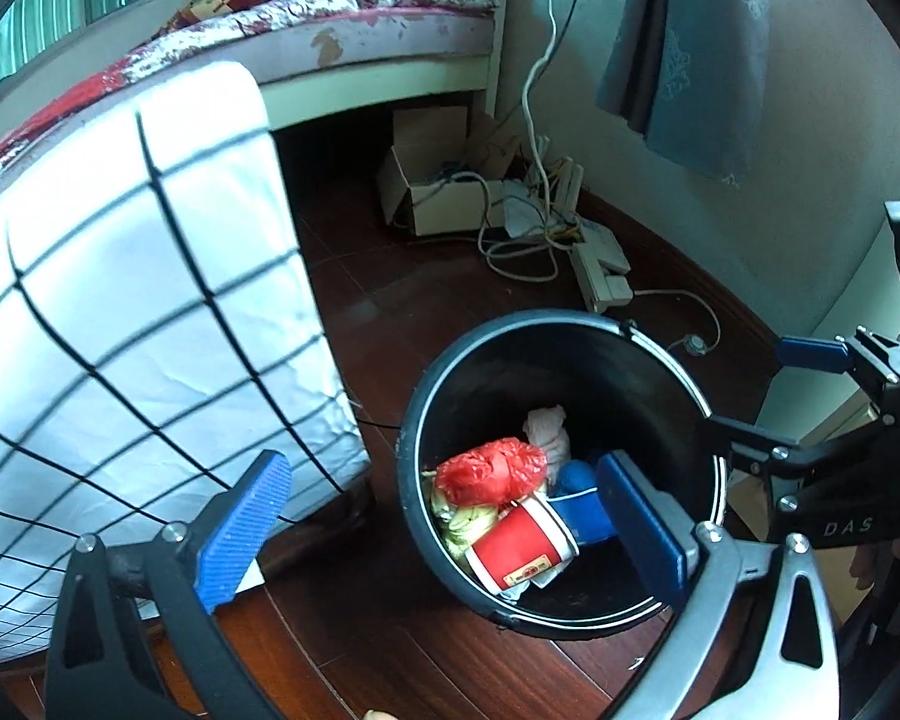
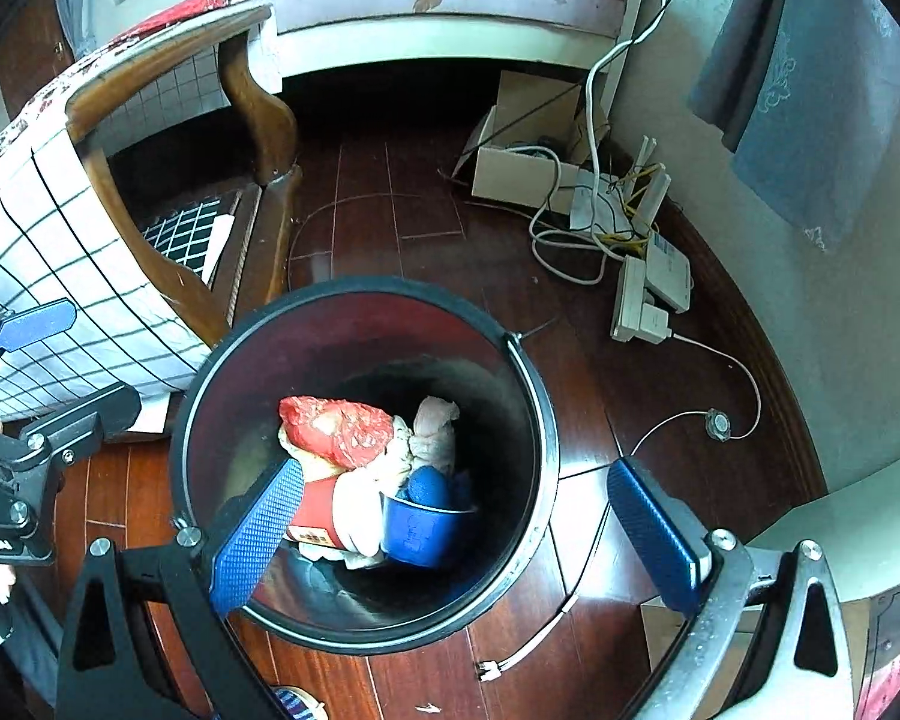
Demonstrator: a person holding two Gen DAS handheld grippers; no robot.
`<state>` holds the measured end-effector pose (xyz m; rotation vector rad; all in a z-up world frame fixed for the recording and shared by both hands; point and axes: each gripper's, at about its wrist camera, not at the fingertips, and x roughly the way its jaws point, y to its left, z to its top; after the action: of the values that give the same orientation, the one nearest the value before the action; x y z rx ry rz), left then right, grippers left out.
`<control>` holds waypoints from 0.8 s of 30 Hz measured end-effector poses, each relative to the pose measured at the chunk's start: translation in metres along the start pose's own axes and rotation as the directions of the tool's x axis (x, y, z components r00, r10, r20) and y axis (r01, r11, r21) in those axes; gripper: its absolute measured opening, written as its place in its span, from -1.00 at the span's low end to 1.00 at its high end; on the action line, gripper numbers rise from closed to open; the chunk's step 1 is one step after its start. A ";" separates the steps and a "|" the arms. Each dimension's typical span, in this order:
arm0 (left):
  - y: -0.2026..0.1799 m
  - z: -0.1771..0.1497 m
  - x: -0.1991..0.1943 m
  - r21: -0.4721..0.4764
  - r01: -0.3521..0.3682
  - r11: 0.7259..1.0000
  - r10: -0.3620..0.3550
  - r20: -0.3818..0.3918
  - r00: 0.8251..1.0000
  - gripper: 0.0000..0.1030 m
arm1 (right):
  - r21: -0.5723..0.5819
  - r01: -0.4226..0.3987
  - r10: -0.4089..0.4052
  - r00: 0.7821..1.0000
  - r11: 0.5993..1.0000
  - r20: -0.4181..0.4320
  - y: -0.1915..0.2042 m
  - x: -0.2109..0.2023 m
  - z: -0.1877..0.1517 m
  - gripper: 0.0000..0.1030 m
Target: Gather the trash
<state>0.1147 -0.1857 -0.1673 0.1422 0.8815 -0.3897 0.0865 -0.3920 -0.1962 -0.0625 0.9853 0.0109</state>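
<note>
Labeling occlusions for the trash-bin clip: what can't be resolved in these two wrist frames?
- Bin bottom: buried under red bag, red paper cup and blue cup, both views.
- Red paper cup in right wrist view: partly behind the right gripper finger.
- Cup print: too small to read, left wrist view.
- Cardboard box contents: covered by cables, both views.
- Under the bed: dark shadow.
- Left gripper: open, holding nothing.

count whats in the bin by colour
red: 2, a crumpled red bag and a red paper cup
blue: 1, a blue cup
pale pink: 1, a wad of tissue
yellowish: 1, a wrapper
total: 5 that show in the bin
</note>
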 end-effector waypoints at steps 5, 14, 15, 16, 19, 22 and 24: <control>0.004 0.006 -0.018 0.001 -0.035 0.999 0.035 0.027 0.999 0.98 | 0.007 0.039 -0.039 0.999 0.999 0.018 0.010 -0.017 0.007 0.98; 0.009 0.016 -0.048 -0.002 -0.096 0.995 0.096 0.065 0.993 0.99 | 0.024 0.044 -0.045 0.998 0.999 0.044 0.024 -0.044 0.023 0.98; 0.010 0.016 -0.050 -0.007 -0.100 0.995 0.100 0.067 0.993 0.99 | 0.029 0.045 -0.046 0.998 0.999 0.045 0.026 -0.048 0.025 0.98; 0.012 0.016 -0.053 -0.011 -0.106 0.994 0.106 0.069 0.992 0.99 | 0.034 0.047 -0.049 0.998 0.998 0.044 0.027 -0.051 0.027 0.98; 0.018 0.017 -0.064 -0.024 -0.115 0.993 0.117 0.085 0.990 0.99 | 0.050 0.056 -0.059 0.997 0.997 0.059 0.031 -0.065 0.032 0.98; 0.023 0.020 -0.080 -0.039 -0.120 0.992 0.123 0.104 0.987 0.99 | 0.071 0.064 -0.069 0.995 0.995 0.068 0.033 -0.079 0.037 0.98; 0.023 0.023 -0.091 -0.041 -0.120 0.992 0.124 0.119 0.985 0.99 | 0.082 0.064 -0.071 0.994 0.995 0.080 0.034 -0.091 0.041 0.98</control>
<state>0.0886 -0.1458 -0.0828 0.1390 0.7554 -0.2658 0.0690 -0.3535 -0.0998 -0.0223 0.8993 -0.0871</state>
